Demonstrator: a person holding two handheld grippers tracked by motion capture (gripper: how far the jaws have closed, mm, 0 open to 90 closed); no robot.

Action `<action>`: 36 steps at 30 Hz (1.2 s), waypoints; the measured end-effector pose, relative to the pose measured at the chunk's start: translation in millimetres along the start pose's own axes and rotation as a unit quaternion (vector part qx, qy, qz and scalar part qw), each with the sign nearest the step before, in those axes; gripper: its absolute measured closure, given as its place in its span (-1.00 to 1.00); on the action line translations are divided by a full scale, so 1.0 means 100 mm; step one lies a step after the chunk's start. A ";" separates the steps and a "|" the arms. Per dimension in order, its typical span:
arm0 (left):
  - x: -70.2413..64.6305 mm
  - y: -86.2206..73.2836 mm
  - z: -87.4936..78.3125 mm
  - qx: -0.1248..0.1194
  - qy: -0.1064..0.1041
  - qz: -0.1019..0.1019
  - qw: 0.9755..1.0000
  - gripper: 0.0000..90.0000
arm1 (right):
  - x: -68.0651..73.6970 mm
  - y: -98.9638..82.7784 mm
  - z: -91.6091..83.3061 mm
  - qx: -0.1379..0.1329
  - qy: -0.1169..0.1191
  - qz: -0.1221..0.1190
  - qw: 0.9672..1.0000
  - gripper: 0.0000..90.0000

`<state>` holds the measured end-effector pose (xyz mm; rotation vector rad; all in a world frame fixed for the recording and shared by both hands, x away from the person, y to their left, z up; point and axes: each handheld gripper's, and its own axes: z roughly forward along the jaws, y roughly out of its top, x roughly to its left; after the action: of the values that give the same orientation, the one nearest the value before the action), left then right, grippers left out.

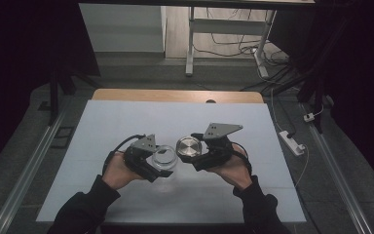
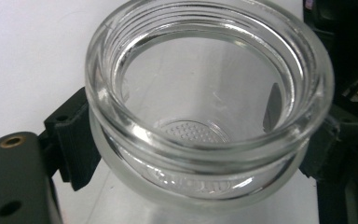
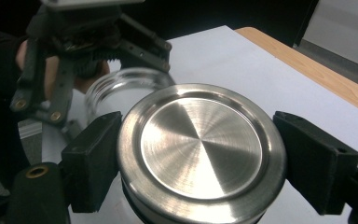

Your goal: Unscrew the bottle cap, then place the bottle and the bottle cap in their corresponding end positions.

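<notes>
1. While both hands sit low over the white tabletop [image 1: 126, 122] in the high view, the left gripper [image 1: 152, 163] has its jaws closed around a clear glass jar [image 1: 164, 157], and the right gripper [image 1: 195, 155] holds a round metal lid [image 1: 189, 146] just beside the jar's right edge. The lid is face up and near the jar's mouth, but not over it.

2. Over to the left gripper view: the jar [image 2: 205, 107] is open-mouthed and empty, with threads ringing its neck and a dimpled base showing through the glass. One black jaw presses each side below the rim, so the left gripper is holding the jar firmly at the neck. The jar looks tilted toward the camera.

3. Now the right gripper view: the lid [image 3: 200, 149] is brushed steel, pinched at its edge by a jaw on either side, so the right gripper is closed on the lid. The jar [image 3: 121, 91] sits just behind it with the left gripper [image 3: 84, 51] above.

4. Risks from here, as I judge them:
   - Smooth glass could slip or twist in the jaws if the lid is turned hard.
   - A lid brought in tilted could cross-thread or jam.
   - The thin grip on the lid's rim could let it pop free and drop onto the tabletop.
</notes>
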<state>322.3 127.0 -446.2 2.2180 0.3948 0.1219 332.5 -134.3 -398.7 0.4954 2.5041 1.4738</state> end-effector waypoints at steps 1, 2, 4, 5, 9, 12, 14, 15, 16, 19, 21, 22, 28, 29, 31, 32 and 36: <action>0.01 0.00 -0.01 0.000 0.002 -0.001 1.000 -0.67 | 0.01 0.00 -0.01 0.000 -0.001 0.000 1.000 -0.59; 0.02 0.00 -0.01 -0.002 0.004 -0.003 1.000 -0.67 | 0.01 -0.01 -0.02 -0.001 -0.001 0.001 1.000 -0.59; 0.04 0.00 -0.02 -0.002 0.008 -0.004 1.000 -0.67 | 0.02 -0.01 -0.03 -0.001 0.001 0.001 1.000 -0.59; 0.04 -0.01 -0.02 -0.003 0.009 -0.005 1.000 -0.67 | 0.03 -0.01 -0.04 -0.001 0.002 0.000 1.000 -0.59; 0.08 -0.01 -0.02 -0.004 0.014 -0.009 1.000 -0.67 | 0.07 -0.03 -0.06 0.000 0.005 -0.002 1.000 -0.59; 0.10 -0.01 -0.03 -0.005 0.018 -0.012 1.000 -0.67 | 0.09 -0.05 -0.06 0.002 0.006 0.000 1.000 -0.59; 0.11 -0.01 -0.03 -0.005 0.023 -0.014 1.000 -0.67 | 0.09 -0.06 -0.06 0.003 0.006 0.001 1.000 -0.59; 0.12 -0.01 -0.03 -0.005 0.024 -0.013 1.000 -0.67 | 0.10 -0.08 -0.06 0.004 0.007 0.001 1.000 -0.59; 0.13 -0.01 -0.04 -0.006 0.026 -0.015 1.000 -0.67 | 0.10 -0.08 -0.06 0.004 0.007 0.001 1.000 -0.59; 0.16 0.00 -0.04 -0.010 0.030 -0.019 0.999 -0.67 | 0.13 -0.09 -0.06 0.006 0.008 0.000 1.000 -0.59; 0.18 0.00 -0.04 -0.014 0.034 -0.024 0.999 -0.67 | 0.15 -0.10 -0.06 0.006 0.009 0.000 1.000 -0.59; 0.19 0.00 -0.04 -0.014 0.035 -0.023 0.999 -0.67 | 0.16 -0.10 -0.06 0.004 0.011 0.000 1.000 -0.59; 0.23 0.04 -0.03 -0.016 0.043 -0.023 0.999 -0.67 | 0.23 -0.13 -0.04 0.004 0.021 -0.004 1.000 -0.59; 0.23 0.05 -0.03 -0.018 0.044 -0.022 0.999 -0.67 | 0.24 -0.14 -0.04 0.003 0.022 -0.004 1.000 -0.59; 0.24 0.07 -0.02 -0.021 0.045 -0.022 0.999 -0.67 | 0.26 -0.15 -0.03 0.002 0.025 -0.005 1.000 -0.59; 0.25 0.08 -0.02 -0.021 0.046 -0.022 0.998 -0.67 | 0.27 -0.16 -0.02 0.003 0.027 -0.006 1.000 -0.59; 0.29 0.11 0.01 -0.022 0.049 -0.020 0.998 -0.67 | 0.32 -0.22 0.02 0.004 0.032 -0.008 0.999 -0.59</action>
<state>352.4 129.4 -439.7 2.1654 0.4848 0.2168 299.2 -130.0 -418.6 0.4341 2.5566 1.4976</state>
